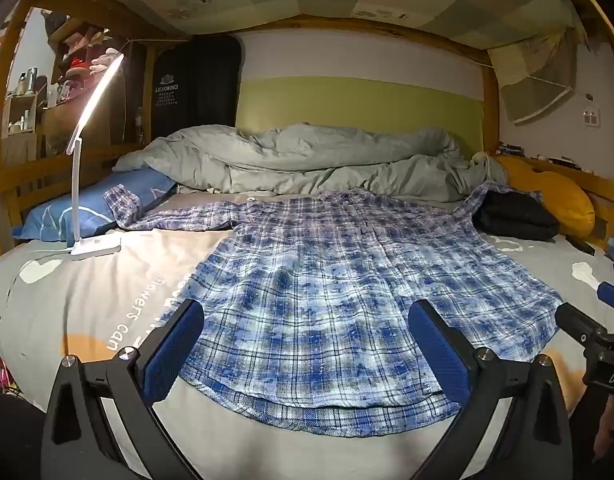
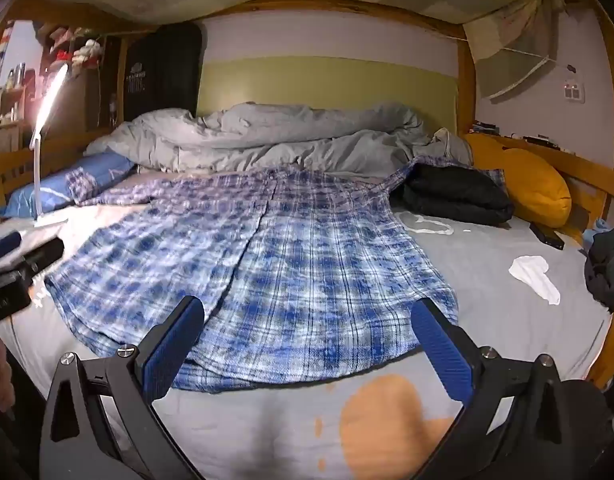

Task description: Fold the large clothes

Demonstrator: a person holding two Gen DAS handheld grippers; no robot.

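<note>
A blue and white plaid shirt [image 1: 327, 296] lies spread flat on the grey bed sheet [image 1: 79, 300], hem toward me, both sleeves stretched out to the sides. It also shows in the right wrist view [image 2: 275, 264]. My left gripper [image 1: 307, 344] is open and empty, hovering over the shirt's hem. My right gripper [image 2: 307, 344] is open and empty, over the hem's right part. The right gripper shows at the right edge of the left wrist view [image 1: 595, 328], and the left gripper at the left edge of the right wrist view [image 2: 15, 264].
A lit white desk lamp [image 1: 87, 176] stands on the bed at left, by a blue pillow [image 1: 95, 208]. A crumpled grey duvet [image 1: 307, 160] lies behind the shirt. A folded black garment [image 1: 515, 216] and a yellow cushion [image 1: 555, 196] lie at right. Wooden rails border the bed.
</note>
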